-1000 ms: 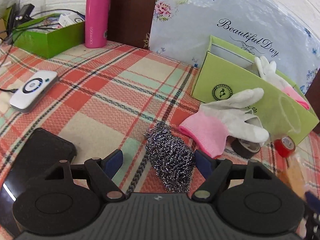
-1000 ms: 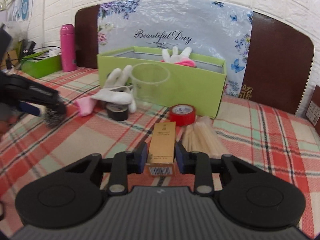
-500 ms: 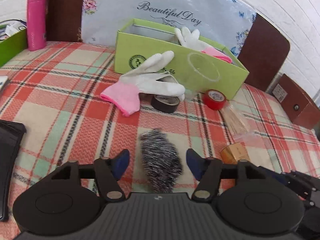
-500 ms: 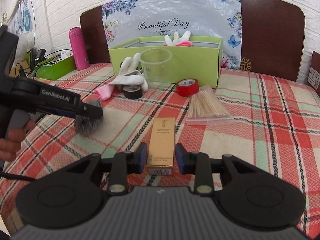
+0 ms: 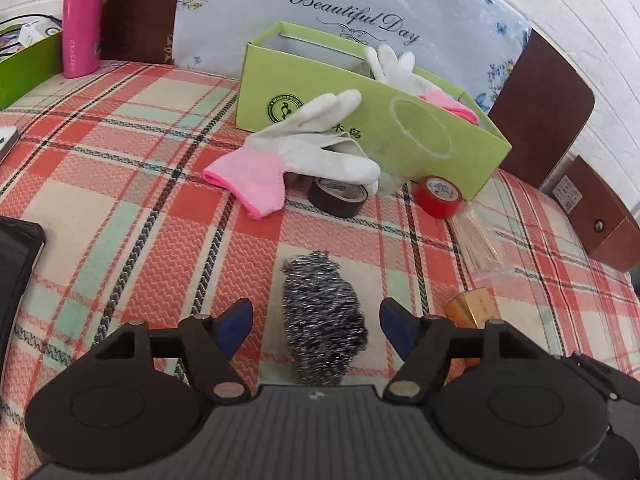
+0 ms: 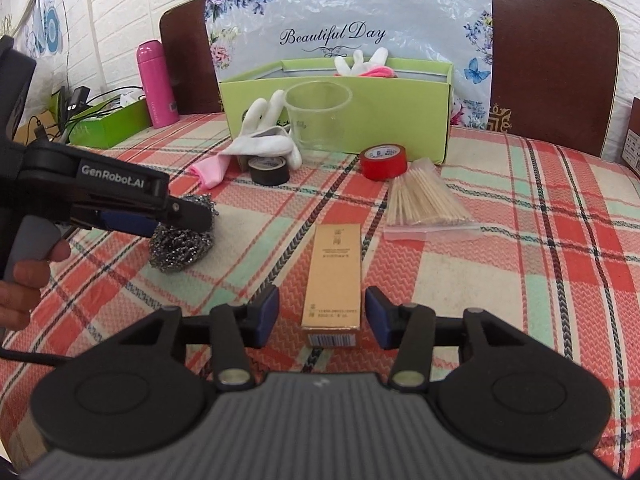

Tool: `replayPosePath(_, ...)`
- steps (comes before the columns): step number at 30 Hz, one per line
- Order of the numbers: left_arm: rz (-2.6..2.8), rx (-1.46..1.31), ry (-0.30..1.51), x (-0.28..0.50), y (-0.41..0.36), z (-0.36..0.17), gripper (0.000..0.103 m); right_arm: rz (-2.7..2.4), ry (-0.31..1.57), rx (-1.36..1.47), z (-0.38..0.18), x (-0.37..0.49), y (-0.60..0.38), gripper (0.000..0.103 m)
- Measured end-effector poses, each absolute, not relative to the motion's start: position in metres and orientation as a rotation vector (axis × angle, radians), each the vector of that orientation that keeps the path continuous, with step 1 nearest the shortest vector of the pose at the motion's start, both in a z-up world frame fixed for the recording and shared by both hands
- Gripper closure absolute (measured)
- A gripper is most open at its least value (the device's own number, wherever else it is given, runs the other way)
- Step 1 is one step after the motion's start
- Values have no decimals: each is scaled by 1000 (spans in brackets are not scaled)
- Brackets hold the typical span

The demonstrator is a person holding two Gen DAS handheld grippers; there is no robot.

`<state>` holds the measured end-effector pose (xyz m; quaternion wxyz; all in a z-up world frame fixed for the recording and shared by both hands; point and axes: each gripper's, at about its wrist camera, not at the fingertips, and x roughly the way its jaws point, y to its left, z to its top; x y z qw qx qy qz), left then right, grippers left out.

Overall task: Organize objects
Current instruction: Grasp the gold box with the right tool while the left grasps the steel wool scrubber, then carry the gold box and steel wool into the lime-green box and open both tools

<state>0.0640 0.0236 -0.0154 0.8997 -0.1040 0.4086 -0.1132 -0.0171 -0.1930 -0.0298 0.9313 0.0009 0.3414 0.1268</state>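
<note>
1. The steel scourer [image 5: 324, 316] is seen low in the centre of the left wrist view, lying on the checked tablecloth [image 5: 120, 184] between the spread fingers of the left gripper [image 5: 316, 316], which are wide and clear of it.
2. The gold box [image 6: 334, 276] is seen at lower centre of the right wrist view, flat on the cloth between the fingers of the right gripper [image 6: 322, 314]. A second ago those fingers were pressed against its sides; now a gap is shown on each side, so the box is judged to be released.
3. Over the same second the left view has been swung from the scourer's near side toward the green box [image 5: 360, 120] at upper centre. Neither thing is held, so the sorting is judged barely advanced.
4. Counted outward: one scourer, one gold box, one bag of toothpicks [image 6: 424, 204], two tape rolls, one black [image 6: 269, 170] and one red [image 6: 385, 161], one clear cup [image 6: 318, 120], two gloves, one [image 6: 260, 142] on the cloth and one [image 6: 362, 65] in the green box.
5. At upper left, one pink bottle [image 6: 156, 82] is shown.
</note>
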Motion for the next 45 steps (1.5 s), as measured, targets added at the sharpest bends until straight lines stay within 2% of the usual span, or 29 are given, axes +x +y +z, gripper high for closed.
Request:
replayPosePath(10, -221, -211, 841, 70, 21, -22, 33, 247, 707, -13, -35, -9, -187, 56)
replayPosePath(13, -212, -172, 829, 70, 19, -23, 50, 246, 710, -10, -38, -7, -187, 56)
replayPosePath(14, -215, -165, 827, 69, 19, -23, 60, 244, 707, -9, -40, -7, -187, 57)
replayPosePath(17, -224, -182, 834, 68, 21, -21, 64, 223, 692, -19, -41, -8, -187, 73)
replayPosePath(22, -273, -188, 802, 61, 19, -4, 65, 234, 670, 34, -34, -11, -195, 73)
replayPosePath(31, -338, -204, 624, 76, 22, 68, 65, 215, 443, 100, 23, -1, -216, 73)
replayPosePath(38, -324, -169, 522, 116, 13, 108, 64, 178, 311, 85, 67, 44, -225, 73)
replayPosePath(45, -271, -163, 507, 180, 5, 117, 64, 143, 278, 68, 83, 114, -221, 73)
